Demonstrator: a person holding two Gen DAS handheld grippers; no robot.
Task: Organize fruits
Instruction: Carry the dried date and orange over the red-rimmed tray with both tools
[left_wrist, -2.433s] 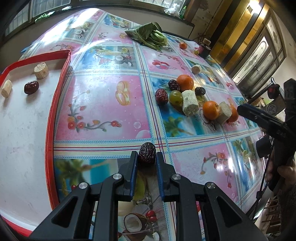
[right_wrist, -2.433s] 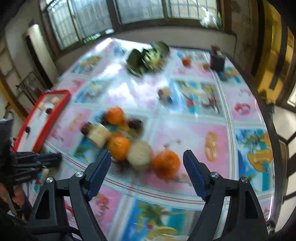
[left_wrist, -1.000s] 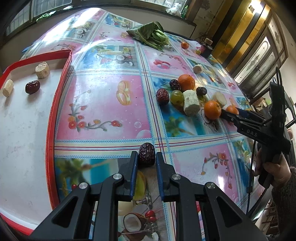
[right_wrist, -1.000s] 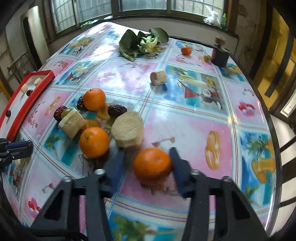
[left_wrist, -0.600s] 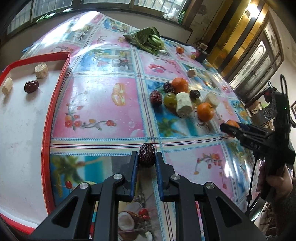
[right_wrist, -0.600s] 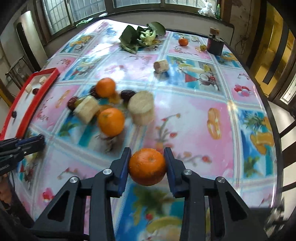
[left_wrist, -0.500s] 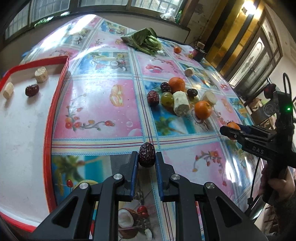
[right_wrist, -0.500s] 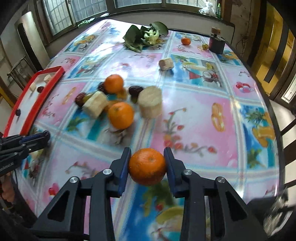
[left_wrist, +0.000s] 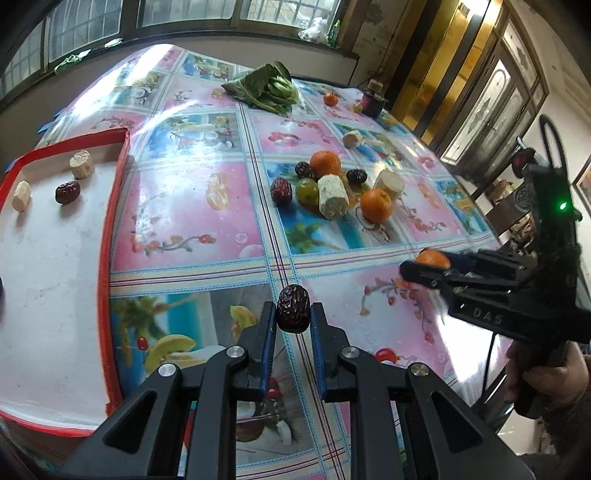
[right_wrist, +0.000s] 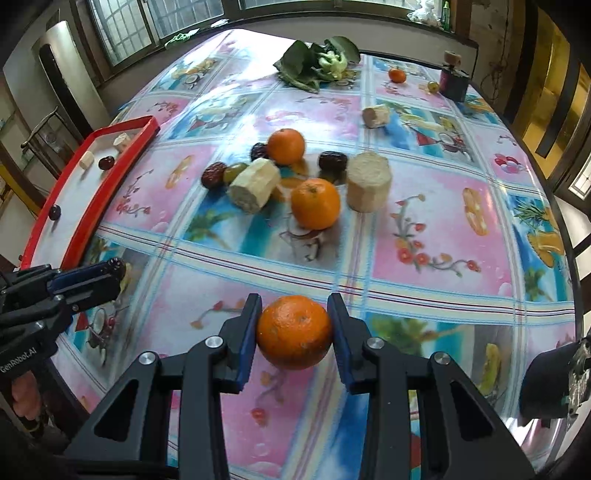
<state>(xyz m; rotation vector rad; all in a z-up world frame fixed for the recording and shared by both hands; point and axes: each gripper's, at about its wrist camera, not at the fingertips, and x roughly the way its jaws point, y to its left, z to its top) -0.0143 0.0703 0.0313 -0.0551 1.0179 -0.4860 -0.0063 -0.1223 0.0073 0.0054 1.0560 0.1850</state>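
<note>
Two hand-held grippers: left (left_wrist: 293, 324) pinches one date (left_wrist: 293, 308), right (right_wrist: 294, 332) one orange (right_wrist: 294, 331).

The left hand-held gripper (left_wrist: 293, 325) pinches a dark wrinkled date (left_wrist: 293, 308) between its blue-padded fingers, above the counter (left_wrist: 192, 206) and its fruit-print cloth. At the counter's left edge a red-rimmed tray (left_wrist: 105, 258) holds another date (left_wrist: 67, 192) and two pale cut chunks. Mid-counter lies a cluster of oranges, dates, a green fruit and pale chunks. Over the right edge, the right hand-held gripper (left_wrist: 424, 267) grips an orange (left_wrist: 432, 258).
</note>
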